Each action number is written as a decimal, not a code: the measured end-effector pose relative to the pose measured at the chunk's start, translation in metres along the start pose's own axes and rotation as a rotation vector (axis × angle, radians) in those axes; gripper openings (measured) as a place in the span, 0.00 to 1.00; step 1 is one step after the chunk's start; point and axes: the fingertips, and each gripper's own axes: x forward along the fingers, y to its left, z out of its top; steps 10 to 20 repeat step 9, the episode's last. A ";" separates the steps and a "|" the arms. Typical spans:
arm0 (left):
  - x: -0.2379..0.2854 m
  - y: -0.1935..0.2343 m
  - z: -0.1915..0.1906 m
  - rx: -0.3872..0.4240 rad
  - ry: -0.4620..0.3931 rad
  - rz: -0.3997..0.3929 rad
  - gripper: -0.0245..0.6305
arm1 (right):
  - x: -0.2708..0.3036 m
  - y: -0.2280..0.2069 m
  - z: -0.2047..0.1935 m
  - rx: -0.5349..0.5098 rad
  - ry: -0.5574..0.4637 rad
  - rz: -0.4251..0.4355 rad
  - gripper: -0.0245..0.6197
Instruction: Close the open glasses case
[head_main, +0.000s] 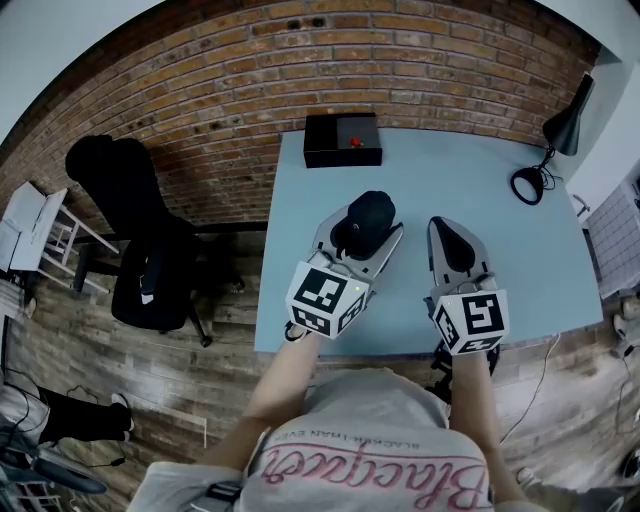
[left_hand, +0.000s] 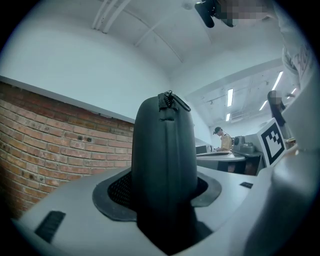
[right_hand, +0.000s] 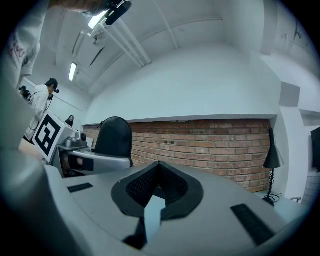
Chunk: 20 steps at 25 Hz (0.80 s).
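**Surface and room.** A pale blue tabletop (head_main: 500, 200) stands against a red brick wall (head_main: 300, 60) over a wood-plank floor (head_main: 120, 380). A black box (head_main: 342, 140) with a small red item on its lid sits at the far edge. A black desk lamp (head_main: 560, 135) stands at the far right corner, and a black office chair (head_main: 140, 250) is beside the tabletop on the left.

**Tools and task object.** The left tool (head_main: 360, 240) is clamped on the glasses case (head_main: 367, 218), which stands upright between its jaws over the middle of the tabletop. Whether the case touches the surface cannot be told. The right tool (head_main: 447, 228) lies just beside it with its jaws together and nothing between them.

**Differences between views.** Only the head view shows the whole tabletop, the floor and both marker cubes. The left gripper view alone shows the case's front, a person (left_hand: 220, 138) at a distant counter and ceiling strip lights. The right gripper view shows the lamp against the brick — and the case as a dark dome at its left.

**Materials and shapes.** The case is a dark, matte, rounded hard shell. A seam runs down its middle to a zipper pull (left_hand: 172, 100) at the top, and the two halves meet along the side in view. The tools have smooth grey bodies and black textured pads (right_hand: 172, 187).
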 end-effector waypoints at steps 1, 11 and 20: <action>0.000 0.000 0.000 0.001 0.001 -0.001 0.43 | 0.000 0.000 0.000 -0.001 0.000 0.001 0.06; 0.003 -0.002 0.000 -0.002 0.001 -0.001 0.43 | -0.001 0.005 -0.001 0.004 -0.017 0.032 0.06; 0.003 -0.002 0.000 -0.002 0.001 -0.001 0.43 | -0.001 0.005 -0.001 0.004 -0.017 0.032 0.06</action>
